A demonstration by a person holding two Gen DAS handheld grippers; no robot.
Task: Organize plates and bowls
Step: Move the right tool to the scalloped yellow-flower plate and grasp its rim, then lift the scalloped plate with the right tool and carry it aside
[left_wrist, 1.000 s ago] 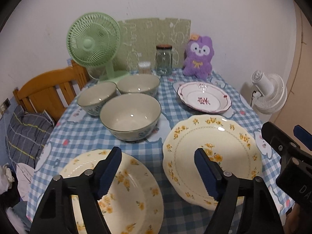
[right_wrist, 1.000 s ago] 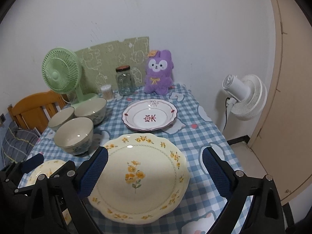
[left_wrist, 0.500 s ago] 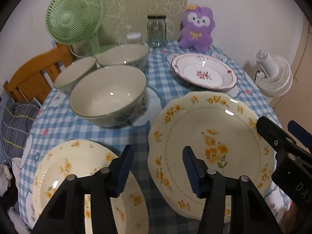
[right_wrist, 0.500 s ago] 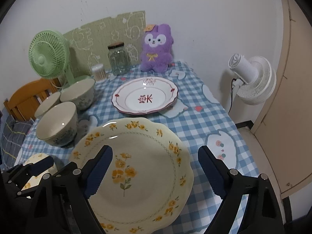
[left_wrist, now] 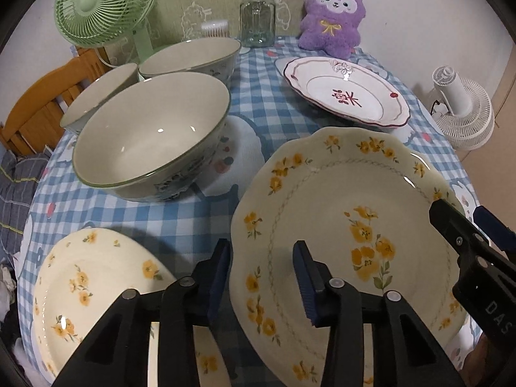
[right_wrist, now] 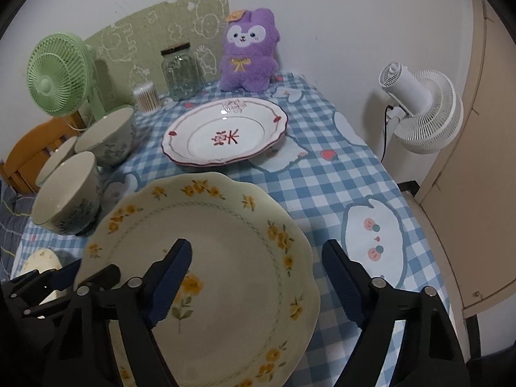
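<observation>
A large cream plate with yellow flowers lies near the table's front. My left gripper is open and straddles this plate's left rim. My right gripper is open and straddles its right rim; it also shows in the left wrist view. A second yellow-flower plate lies front left. Three cream bowls with green rims stand at the left. A white plate with red markings lies further back.
A blue checked tablecloth covers the table. At the back stand a green fan, a glass jar, a cotton-swab tub and a purple plush toy. A white fan stands off the right edge, a wooden chair at left.
Both grippers have moved down and forward to the large yellow-flower plate. The left gripper's jaws have narrowed around its left rim, and the right gripper's jaws have narrowed slightly around its right rim.
</observation>
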